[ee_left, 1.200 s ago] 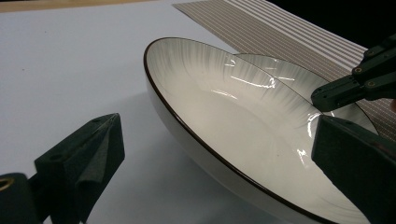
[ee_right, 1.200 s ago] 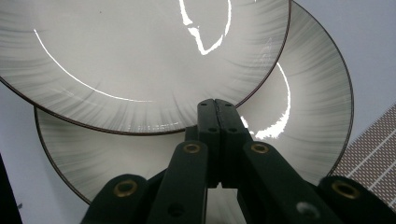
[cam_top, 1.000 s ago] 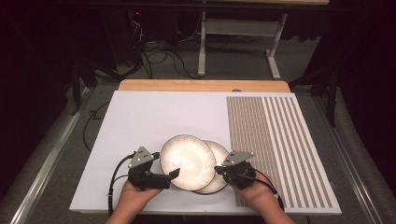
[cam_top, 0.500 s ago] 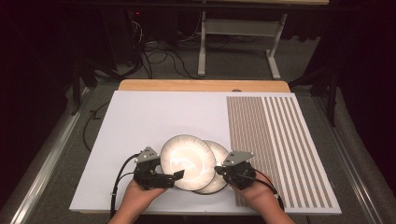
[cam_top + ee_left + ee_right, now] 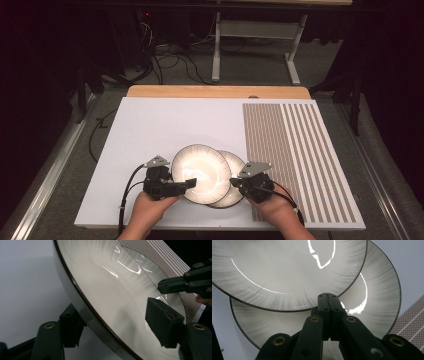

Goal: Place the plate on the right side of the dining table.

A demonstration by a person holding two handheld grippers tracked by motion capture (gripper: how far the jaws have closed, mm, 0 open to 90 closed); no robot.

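The top plate lies overlapping the lower plate near the worktop's front edge. The left hand-held gripper straddles its rim, its jaws just closing, likely to lift it. The right hand-held gripper, pressed together, pins the lower plate.

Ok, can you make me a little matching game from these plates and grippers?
1 top plate
2 lower plate
3 left gripper
4 right gripper

a jaws shut together
b partly covered
c jaws astride a plate rim
d overlaps another plate

Pairs: 1-d, 2-b, 3-c, 4-a.
The left gripper's jaws have just been closing, with the top plate's rim between them.
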